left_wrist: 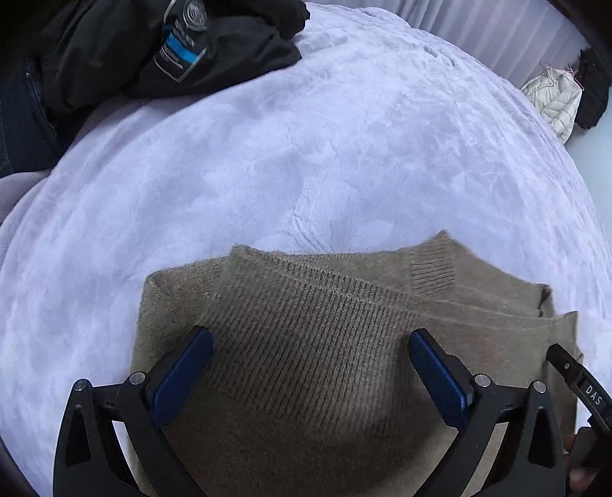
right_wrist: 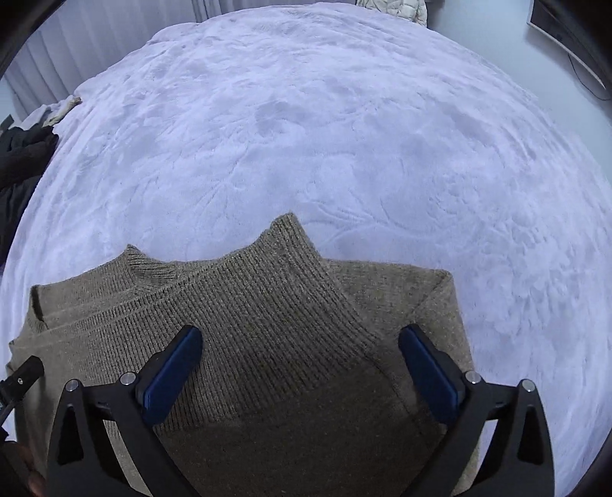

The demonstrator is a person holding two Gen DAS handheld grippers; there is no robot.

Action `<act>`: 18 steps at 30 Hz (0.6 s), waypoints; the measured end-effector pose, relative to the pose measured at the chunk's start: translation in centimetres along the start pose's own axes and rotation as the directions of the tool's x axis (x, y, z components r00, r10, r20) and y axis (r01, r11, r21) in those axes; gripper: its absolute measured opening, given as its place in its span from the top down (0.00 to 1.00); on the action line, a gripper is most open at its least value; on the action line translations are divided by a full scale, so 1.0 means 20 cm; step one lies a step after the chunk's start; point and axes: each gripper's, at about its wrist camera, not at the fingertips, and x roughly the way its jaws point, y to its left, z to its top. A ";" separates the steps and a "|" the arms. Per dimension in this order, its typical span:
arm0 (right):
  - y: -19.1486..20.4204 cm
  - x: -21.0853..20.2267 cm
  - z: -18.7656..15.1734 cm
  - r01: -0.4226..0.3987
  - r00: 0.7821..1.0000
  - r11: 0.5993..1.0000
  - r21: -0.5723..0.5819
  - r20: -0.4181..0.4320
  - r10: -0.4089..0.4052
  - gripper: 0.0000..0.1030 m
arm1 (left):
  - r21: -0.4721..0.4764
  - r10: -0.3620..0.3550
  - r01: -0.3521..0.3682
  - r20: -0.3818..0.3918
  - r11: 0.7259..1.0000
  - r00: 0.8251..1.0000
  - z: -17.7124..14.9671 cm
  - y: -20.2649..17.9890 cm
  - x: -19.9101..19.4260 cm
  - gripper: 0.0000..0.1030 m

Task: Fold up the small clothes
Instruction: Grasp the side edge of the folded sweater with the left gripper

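Directly beneath both grippers lies the brown knit sweater [left_wrist: 306, 344], partly folded, its ribbed panel doubled over the plainer layer below. The left gripper [left_wrist: 310, 344] hangs over it with jaws spread wide and nothing between the blue pads; the right gripper [right_wrist: 300, 340] does the same, jaws at full spread, empty. Both point steeply down onto the cloth, so the garment sits under and just ahead of the fingers rather than to one side. Its long axis appears to run across both views, from one gripper to the other. A ribbed corner [right_wrist: 290, 237] juts away from the right gripper, which seems the nearer of the two to it. The black tip of the right tool shows at the left view's right edge, so the two stand close side by side.

Beyond the sweater spreads a pale lilac fleece blanket [right_wrist: 344, 133], soft and marked with pressed swirls. Farther off, dark clothing [left_wrist: 134, 49] is heaped at one edge, a white quilted jacket [left_wrist: 554, 99] rests by the far side, and pleated curtains [left_wrist: 497, 26] back the room.
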 end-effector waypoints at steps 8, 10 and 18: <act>0.14 -0.33 -0.17 -0.045 0.989 0.984 -0.171 0.135 0.068 0.02 | -0.043 -0.005 0.004 -0.012 0.999 1.000 -0.23 0.02 -0.16 0.00; 0.24 -0.30 -0.25 -0.073 0.989 0.951 -0.301 0.098 0.107 0.02 | -0.008 0.064 -0.065 -0.043 0.998 0.997 -0.30 0.07 -0.10 0.00; 0.11 -0.23 -0.27 -0.096 0.995 0.953 -0.286 -0.021 0.094 0.02 | -0.040 -0.023 0.023 0.009 0.999 1.000 -0.32 0.25 -0.35 0.00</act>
